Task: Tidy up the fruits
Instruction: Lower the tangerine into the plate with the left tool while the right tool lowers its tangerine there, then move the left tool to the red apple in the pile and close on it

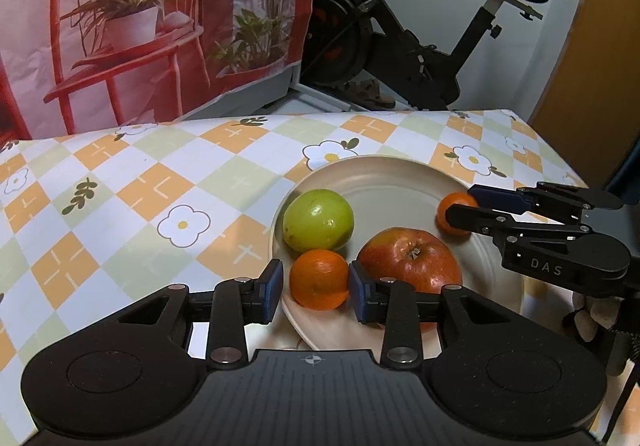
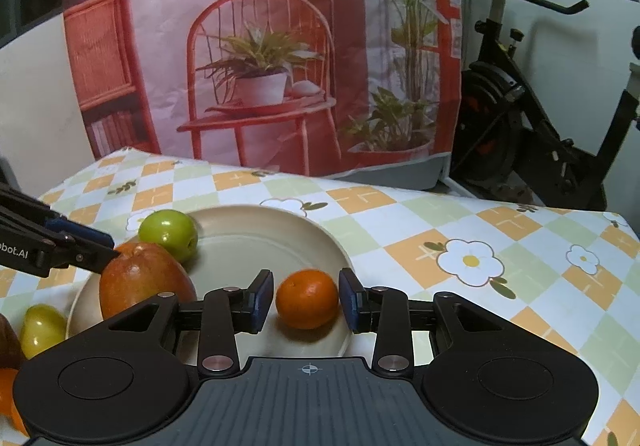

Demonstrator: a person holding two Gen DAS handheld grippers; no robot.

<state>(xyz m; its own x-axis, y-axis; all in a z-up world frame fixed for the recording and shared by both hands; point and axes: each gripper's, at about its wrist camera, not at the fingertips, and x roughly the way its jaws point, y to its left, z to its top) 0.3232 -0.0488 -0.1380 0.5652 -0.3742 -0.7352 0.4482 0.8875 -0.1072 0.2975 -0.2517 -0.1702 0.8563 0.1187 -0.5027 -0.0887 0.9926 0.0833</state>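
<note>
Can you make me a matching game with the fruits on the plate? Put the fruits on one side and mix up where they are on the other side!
Fruits:
1. green apple
2. red apple
3. orange between the left gripper's fingers
4. orange between the right gripper's fingers

Places, seen from the left wrist camera:
A. near the plate's right rim
B. at the plate's near rim, just in front of the green apple
C. at the plate's left side, farther back
D. middle of the plate, stem end up

Pairs: 1-C, 2-D, 3-B, 4-A
</note>
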